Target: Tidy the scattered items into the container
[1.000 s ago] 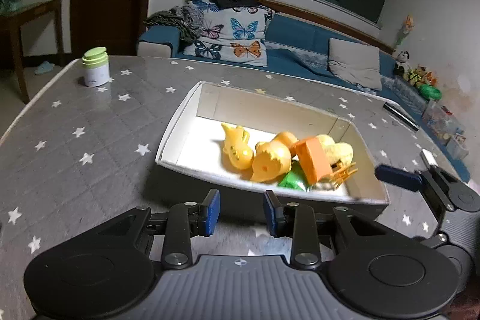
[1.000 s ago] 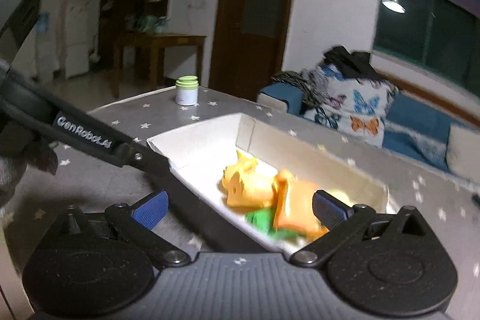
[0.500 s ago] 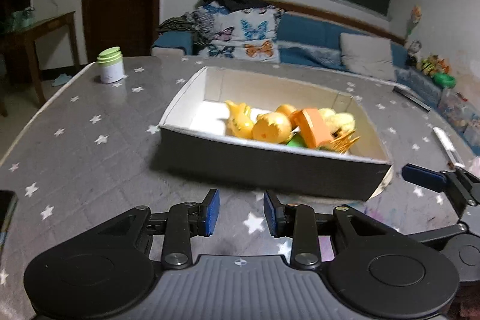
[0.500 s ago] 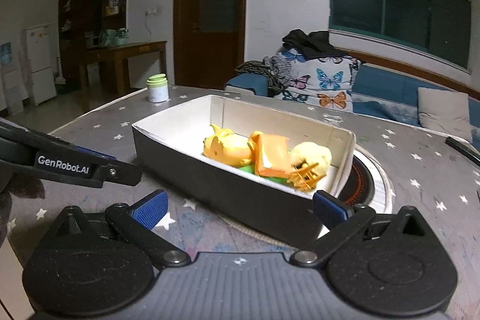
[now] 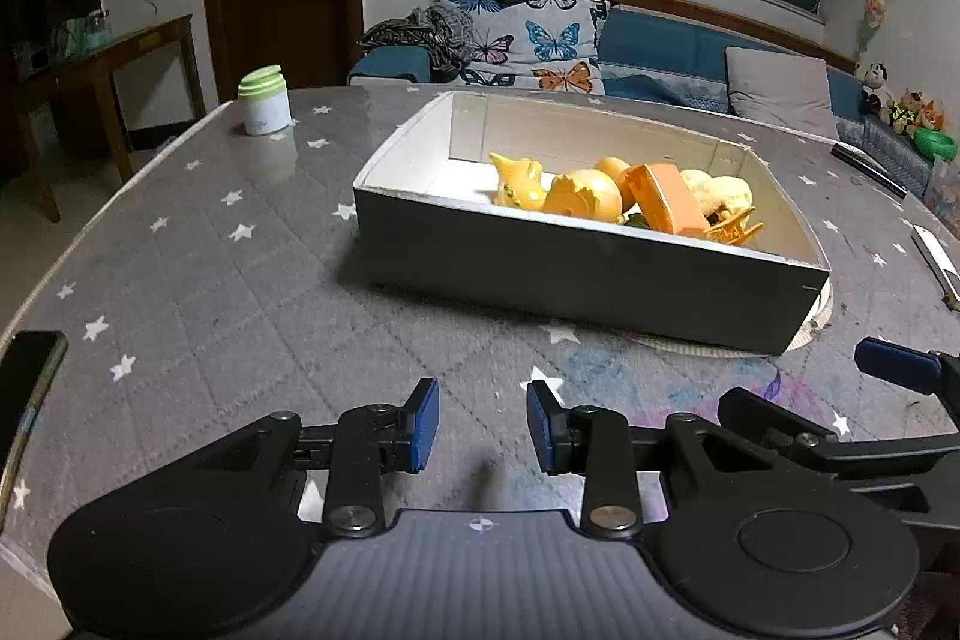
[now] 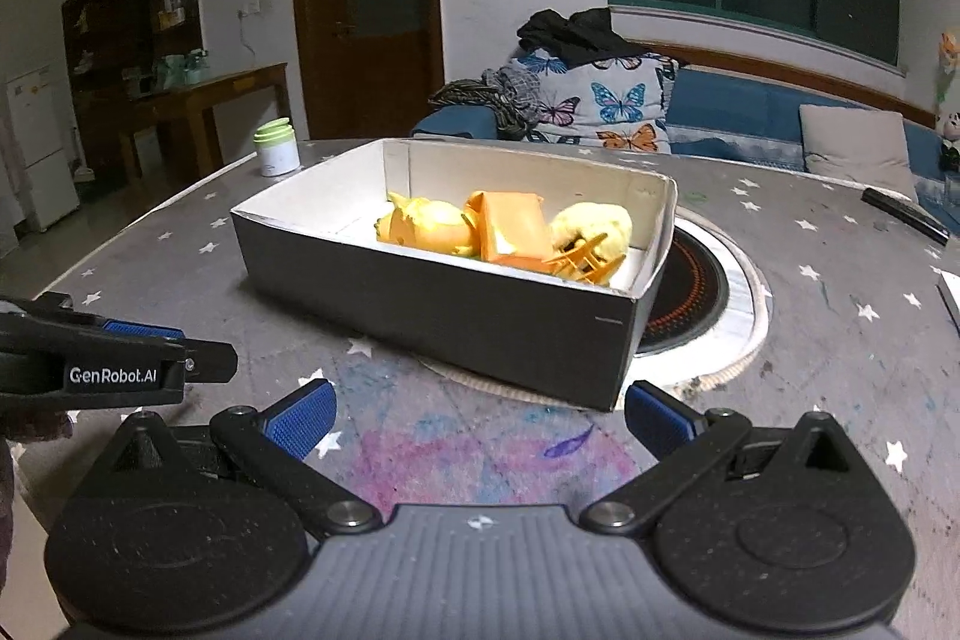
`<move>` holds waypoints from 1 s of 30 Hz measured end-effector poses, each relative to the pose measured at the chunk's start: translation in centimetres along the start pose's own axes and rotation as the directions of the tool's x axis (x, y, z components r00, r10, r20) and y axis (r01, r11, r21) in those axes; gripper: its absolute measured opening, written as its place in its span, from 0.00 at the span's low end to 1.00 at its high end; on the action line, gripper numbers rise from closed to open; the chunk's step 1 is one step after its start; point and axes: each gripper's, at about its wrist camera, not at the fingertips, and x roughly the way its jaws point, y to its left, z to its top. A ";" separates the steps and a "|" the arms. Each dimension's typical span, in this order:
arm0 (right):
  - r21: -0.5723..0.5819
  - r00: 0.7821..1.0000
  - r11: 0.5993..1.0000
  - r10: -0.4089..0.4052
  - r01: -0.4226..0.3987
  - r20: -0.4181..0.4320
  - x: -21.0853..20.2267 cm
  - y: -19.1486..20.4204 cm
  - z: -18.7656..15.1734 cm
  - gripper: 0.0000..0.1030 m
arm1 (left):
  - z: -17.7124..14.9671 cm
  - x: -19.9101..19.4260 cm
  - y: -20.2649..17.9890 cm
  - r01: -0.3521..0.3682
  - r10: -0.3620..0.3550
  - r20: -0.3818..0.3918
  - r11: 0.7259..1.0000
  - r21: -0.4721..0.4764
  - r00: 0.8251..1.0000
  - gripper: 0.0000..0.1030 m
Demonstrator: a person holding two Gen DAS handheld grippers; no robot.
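Note:
A black box with a white inside stands on the grey star-patterned table. In it lie yellow and orange toys, an orange block, a pale yellow plush and an orange clip. My left gripper is empty, its jaws a narrow gap apart, low over the table in front of the box. My right gripper is wide open and empty, just in front of the box's near corner. Each gripper shows at the edge of the other's view.
A white jar with a green lid stands at the table's far left. A phone lies at the left edge. A round hob on a mat sits under the box's right end. A dark remote lies far right.
Both grippers have drawn back and down from over the box to low above the table in front of it. Their jaw openings are unchanged.

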 end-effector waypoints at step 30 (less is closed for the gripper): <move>0.051 0.997 0.997 -0.046 0.049 -0.057 1.1 0.9 -0.2 1.00 | -0.5 0.8 0.7 -0.026 0.026 -0.008 0.999 -0.039 1.000 0.34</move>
